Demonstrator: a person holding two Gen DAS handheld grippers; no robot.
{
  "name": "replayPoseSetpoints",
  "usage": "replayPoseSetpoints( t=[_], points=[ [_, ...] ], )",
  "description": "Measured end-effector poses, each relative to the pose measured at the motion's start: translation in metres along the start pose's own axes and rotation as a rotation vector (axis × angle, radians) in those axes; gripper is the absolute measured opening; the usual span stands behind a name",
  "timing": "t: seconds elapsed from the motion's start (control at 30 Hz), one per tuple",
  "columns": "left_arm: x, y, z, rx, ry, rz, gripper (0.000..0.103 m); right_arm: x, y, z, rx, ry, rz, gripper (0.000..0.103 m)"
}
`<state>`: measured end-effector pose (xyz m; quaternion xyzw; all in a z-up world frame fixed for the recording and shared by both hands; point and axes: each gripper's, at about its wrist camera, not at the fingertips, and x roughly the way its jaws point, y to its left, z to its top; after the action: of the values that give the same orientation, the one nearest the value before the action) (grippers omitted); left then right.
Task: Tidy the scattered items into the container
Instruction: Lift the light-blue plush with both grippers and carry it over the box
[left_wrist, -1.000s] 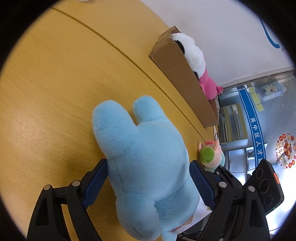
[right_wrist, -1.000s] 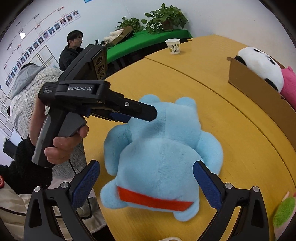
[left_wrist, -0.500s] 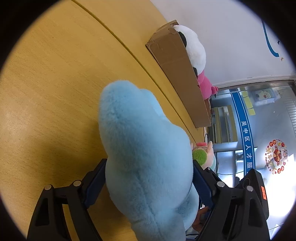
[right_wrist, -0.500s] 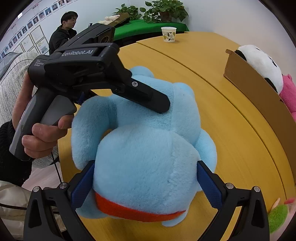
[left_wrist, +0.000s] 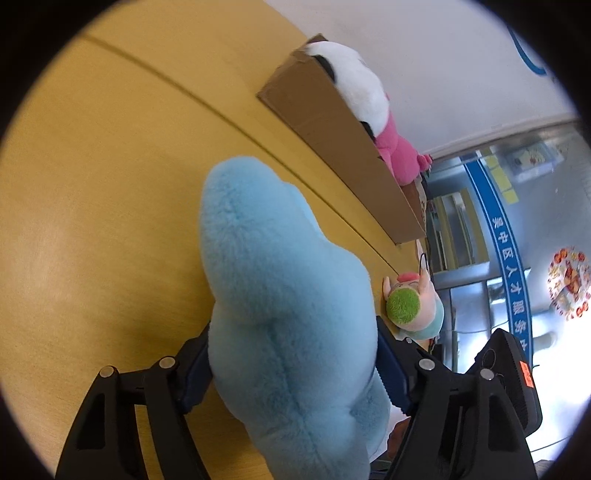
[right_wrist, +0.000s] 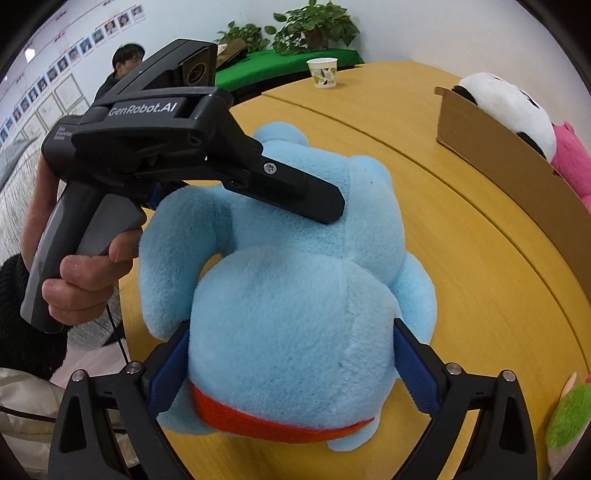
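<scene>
Since a second ago your two tongs have come in around the blue plush (right_wrist: 295, 295). The left tongs (left_wrist: 293, 363) are closing, pads pressing its sides. The right tongs (right_wrist: 291, 365) are closing on its body. The box (left_wrist: 343, 147) lies beyond.

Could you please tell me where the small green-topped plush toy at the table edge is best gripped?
Probably across its soft body just below the green-topped plush toy's round head, coming from above: it lies alone on the table, sides clear.

White wall (right_wrist: 424, 33), curved wooden table (right_wrist: 461, 229)
</scene>
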<state>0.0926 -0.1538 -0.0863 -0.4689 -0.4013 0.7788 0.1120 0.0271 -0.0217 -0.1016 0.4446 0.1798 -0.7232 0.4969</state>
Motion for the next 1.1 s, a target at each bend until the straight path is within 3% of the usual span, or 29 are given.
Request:
replayPoseSetpoints(
  t=[0.27, 0.47, 0.57, 0.87, 1.1],
  points=[
    [0.008, -0.076, 0.026, 0.184, 0.011, 0.003, 0.073, -0.047, -0.025, -0.016, 0.084, -0.125, -0.05, 0.086],
    [0.016, -0.143, 0.05, 0.323, 0.007, -0.042, 0.072, -0.103, -0.04, -0.018, 0.114, -0.241, -0.159, 0.083],
    [0.006, -0.185, 0.064, 0.418, -0.031, -0.067, 0.07, -0.139, -0.043, -0.018, 0.102, -0.3, -0.216, 0.082],
    [-0.031, -0.299, 0.116, 0.648, -0.151, -0.133, 0.069, -0.238, -0.063, 0.038, -0.005, -0.49, -0.408, 0.081],
    [-0.046, -0.362, 0.158, 0.749, -0.229, -0.123, 0.069, -0.285, -0.09, 0.094, -0.046, -0.567, -0.449, 0.079]
  ],
)
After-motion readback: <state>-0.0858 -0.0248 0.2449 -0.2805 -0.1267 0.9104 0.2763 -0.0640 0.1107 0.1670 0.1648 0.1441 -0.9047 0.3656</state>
